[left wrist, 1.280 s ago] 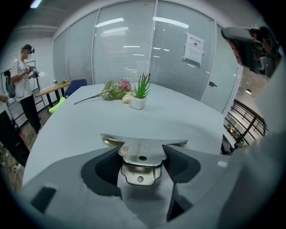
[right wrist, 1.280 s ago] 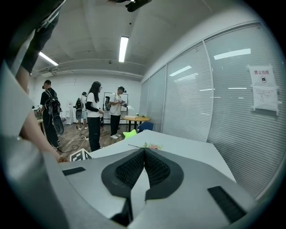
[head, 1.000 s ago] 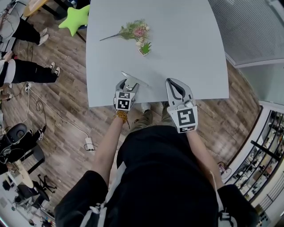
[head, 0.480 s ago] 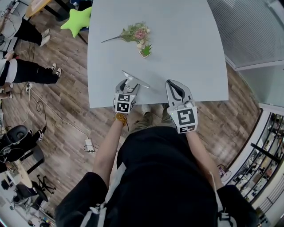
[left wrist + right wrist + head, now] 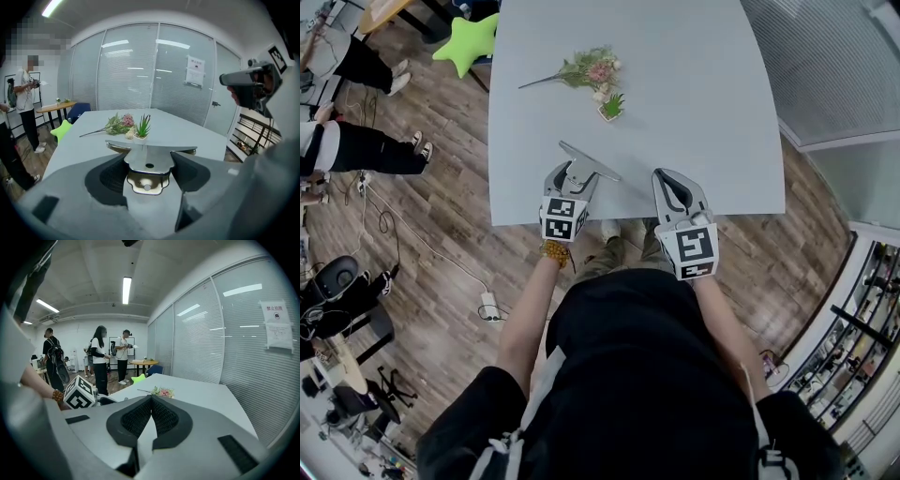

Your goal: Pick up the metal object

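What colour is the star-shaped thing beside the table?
Lime green; the star shows best in the head view.

Head view looks steeply down on table (image 5: 712, 112); 2 gripper views face across it, sharing flowers (image 5: 117, 124).

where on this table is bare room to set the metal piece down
Bare: the table right of the potted plant, out to its edge. Crowded: around the flower sprig, and the near edge by the left gripper, holding the metal piece, and right gripper.
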`<action>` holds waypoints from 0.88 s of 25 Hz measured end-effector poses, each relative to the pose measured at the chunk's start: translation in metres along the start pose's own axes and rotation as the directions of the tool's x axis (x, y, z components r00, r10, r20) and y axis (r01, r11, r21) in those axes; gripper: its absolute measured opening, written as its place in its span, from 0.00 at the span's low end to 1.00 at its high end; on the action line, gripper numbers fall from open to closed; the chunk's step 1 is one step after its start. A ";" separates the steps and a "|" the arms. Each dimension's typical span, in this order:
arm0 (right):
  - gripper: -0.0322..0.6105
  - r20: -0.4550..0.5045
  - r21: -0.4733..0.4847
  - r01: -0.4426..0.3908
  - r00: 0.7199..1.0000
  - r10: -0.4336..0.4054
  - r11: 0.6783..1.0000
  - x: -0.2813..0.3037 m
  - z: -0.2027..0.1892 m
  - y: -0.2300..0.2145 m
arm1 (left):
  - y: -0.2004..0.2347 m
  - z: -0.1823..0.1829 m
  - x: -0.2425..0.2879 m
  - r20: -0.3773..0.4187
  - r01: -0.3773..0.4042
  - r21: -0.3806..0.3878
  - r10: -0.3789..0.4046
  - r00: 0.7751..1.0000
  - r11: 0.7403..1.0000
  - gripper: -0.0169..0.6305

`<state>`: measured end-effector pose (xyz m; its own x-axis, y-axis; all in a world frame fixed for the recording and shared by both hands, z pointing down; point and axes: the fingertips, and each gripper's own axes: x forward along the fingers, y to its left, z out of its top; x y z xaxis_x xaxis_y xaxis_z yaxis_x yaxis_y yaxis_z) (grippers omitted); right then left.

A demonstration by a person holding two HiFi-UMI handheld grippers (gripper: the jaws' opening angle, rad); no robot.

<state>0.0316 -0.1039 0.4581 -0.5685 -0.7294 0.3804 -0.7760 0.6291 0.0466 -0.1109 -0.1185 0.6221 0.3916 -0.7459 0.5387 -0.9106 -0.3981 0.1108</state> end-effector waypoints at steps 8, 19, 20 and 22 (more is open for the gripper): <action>0.05 -0.009 -0.008 -0.002 1.000 0.002 1.000 -0.001 0.000 0.003 | -0.005 0.032 -0.018 0.061 0.004 0.039 -0.007 0.998 0.999 0.47; 0.05 0.014 -0.028 -0.008 1.000 0.009 1.000 0.004 0.008 0.007 | -0.003 0.070 -0.039 0.139 -0.023 0.071 0.013 0.990 0.997 0.47; 0.05 0.020 -0.030 -0.009 1.000 0.009 1.000 0.004 0.009 0.007 | -0.003 0.074 -0.041 0.148 -0.024 0.076 0.013 0.989 0.997 0.47; 0.05 0.031 -0.034 -0.010 0.999 0.011 0.999 0.006 0.014 0.006 | -0.004 0.084 -0.045 0.168 -0.028 0.086 0.013 0.986 0.996 0.47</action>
<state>0.0196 -0.1081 0.4482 -0.5852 -0.7305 0.3520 -0.7605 0.6451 0.0744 -0.1139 -0.1280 0.5276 0.3963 -0.8300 0.3925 -0.9065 -0.4216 0.0237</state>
